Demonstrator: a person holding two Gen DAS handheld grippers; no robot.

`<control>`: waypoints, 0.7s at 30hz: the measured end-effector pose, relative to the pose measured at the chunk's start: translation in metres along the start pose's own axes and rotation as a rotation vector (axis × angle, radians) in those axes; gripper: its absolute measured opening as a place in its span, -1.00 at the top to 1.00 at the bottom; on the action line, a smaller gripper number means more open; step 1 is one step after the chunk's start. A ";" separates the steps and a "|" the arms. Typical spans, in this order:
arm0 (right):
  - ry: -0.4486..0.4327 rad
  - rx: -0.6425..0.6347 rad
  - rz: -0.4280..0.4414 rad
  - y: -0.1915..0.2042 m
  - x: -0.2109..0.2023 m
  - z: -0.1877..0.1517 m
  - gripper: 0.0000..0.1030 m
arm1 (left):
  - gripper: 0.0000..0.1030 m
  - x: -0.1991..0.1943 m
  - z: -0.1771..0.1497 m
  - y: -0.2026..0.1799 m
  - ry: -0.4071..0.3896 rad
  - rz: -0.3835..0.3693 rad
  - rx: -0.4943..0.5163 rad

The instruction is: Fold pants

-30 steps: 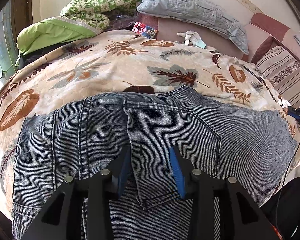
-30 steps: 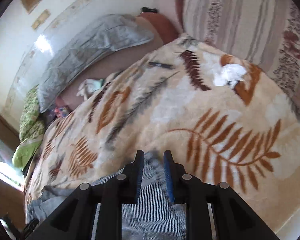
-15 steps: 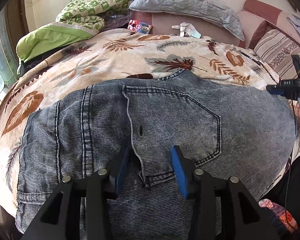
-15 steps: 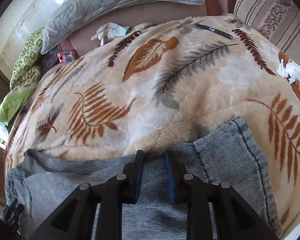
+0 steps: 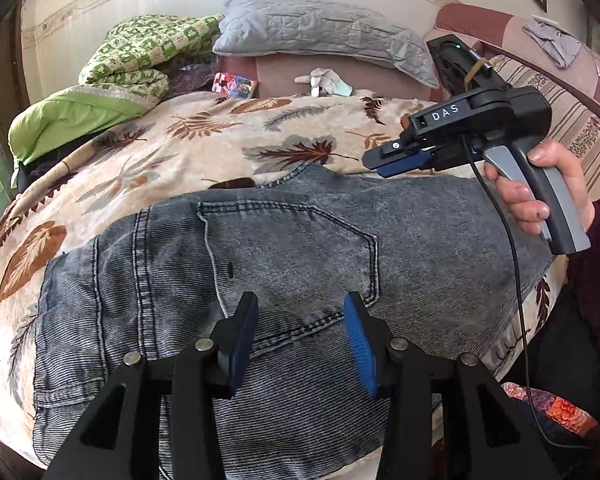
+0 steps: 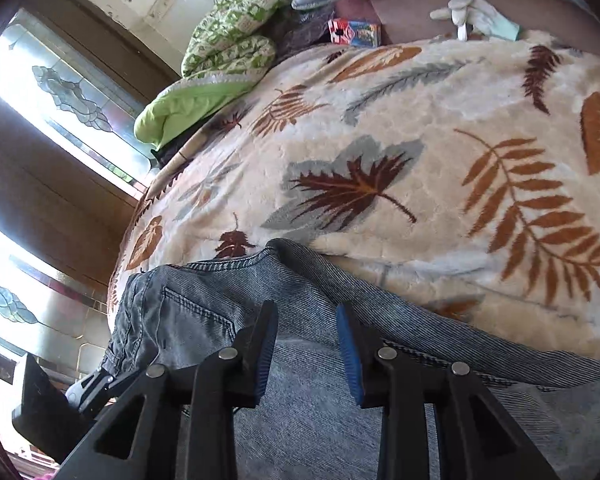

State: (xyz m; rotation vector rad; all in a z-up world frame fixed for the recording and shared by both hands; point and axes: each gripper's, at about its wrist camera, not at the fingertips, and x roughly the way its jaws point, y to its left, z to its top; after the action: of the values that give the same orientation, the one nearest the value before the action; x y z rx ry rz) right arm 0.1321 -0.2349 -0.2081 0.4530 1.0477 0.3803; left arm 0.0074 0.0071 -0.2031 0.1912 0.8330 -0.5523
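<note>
A bed under a cream leaf-print blanket carries the denim pants, which lie across the lower half of both views already doubled into a broad flat block, back pocket up, so by my reading at least one fold is made and a further fold or tidying may be left. The left hand-held gripper hangs over the pocket at lower centre, released, nothing between its jaws. The right hand-held gripper, whose jaws have just been opening, stands released above the pants' far edge, holding nothing.
</note>
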 end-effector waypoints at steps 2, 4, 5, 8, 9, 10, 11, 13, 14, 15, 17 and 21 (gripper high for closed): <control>0.018 -0.004 0.004 -0.001 0.012 -0.001 0.35 | 0.11 0.004 -0.001 -0.001 0.019 -0.012 0.013; 0.019 -0.030 -0.015 -0.002 0.018 -0.003 0.34 | 0.08 0.005 -0.002 -0.002 0.028 -0.015 0.024; 0.021 -0.028 -0.017 -0.003 0.022 -0.002 0.33 | 0.07 0.006 -0.002 -0.002 0.034 -0.019 0.025; 0.023 -0.042 -0.031 -0.005 0.025 0.003 0.27 | -0.01 0.008 -0.003 -0.002 0.050 -0.042 0.020; 0.019 -0.052 -0.050 -0.005 0.026 0.005 0.17 | -0.05 0.009 -0.003 -0.002 0.055 -0.050 0.022; 0.011 -0.061 -0.065 -0.004 0.026 0.007 -0.07 | -0.06 0.009 -0.003 -0.003 0.059 -0.054 0.026; -0.004 -0.064 -0.073 -0.003 0.025 0.009 -0.15 | -0.07 0.010 -0.004 -0.004 0.062 -0.054 0.033; -0.016 -0.064 -0.057 -0.003 0.025 0.012 -0.18 | -0.08 0.009 -0.004 -0.007 0.063 -0.053 0.044; -0.001 -0.062 -0.036 -0.003 0.027 0.013 -0.18 | -0.08 0.009 -0.004 -0.007 0.064 -0.054 0.045; 0.013 -0.060 -0.021 -0.002 0.030 0.012 -0.18 | -0.09 0.009 -0.004 -0.007 0.065 -0.056 0.042; 0.030 -0.073 -0.036 0.004 0.036 0.008 -0.18 | -0.09 0.008 -0.003 -0.006 0.066 -0.063 0.031; 0.053 -0.147 -0.125 0.019 0.049 0.002 0.38 | -0.09 0.006 -0.003 -0.003 0.062 -0.071 0.017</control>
State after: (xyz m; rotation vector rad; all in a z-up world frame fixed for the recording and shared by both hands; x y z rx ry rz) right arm 0.1547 -0.1944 -0.2337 0.2460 1.0849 0.3570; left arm 0.0069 0.0030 -0.2095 0.1953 0.8984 -0.6230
